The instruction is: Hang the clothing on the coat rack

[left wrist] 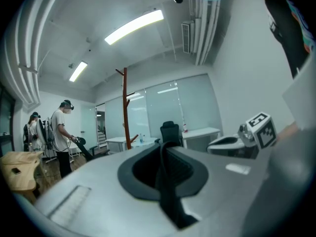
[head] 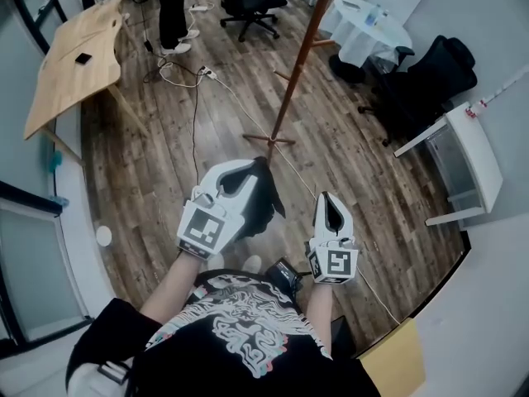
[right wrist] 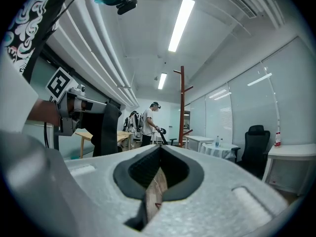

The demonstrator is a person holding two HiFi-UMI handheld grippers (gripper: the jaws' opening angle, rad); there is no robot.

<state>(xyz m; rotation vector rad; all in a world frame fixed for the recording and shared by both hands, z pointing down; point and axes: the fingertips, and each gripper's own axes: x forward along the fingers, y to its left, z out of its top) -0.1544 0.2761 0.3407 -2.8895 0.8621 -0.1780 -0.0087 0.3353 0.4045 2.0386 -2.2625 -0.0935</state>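
- Left gripper [head: 245,172] is clamped on the dark garment [head: 264,201], which hangs off its jaws just in front of the person.
- Right gripper [head: 329,201] is closed tight with nothing in it.
- Rack [head: 299,69] stands ahead, well apart from both, so I'd call this the carry step.
- Next up imo: lift the garment to a peg and hook it over before letting go.

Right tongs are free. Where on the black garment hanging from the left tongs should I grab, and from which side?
Probably the loose fold of the black garment hanging just below the left tongs, which pinch only a narrow strip. Come in level from the side of the right tongs: the cloth drapes toward that side, nothing in between. Open them first; they are shut.
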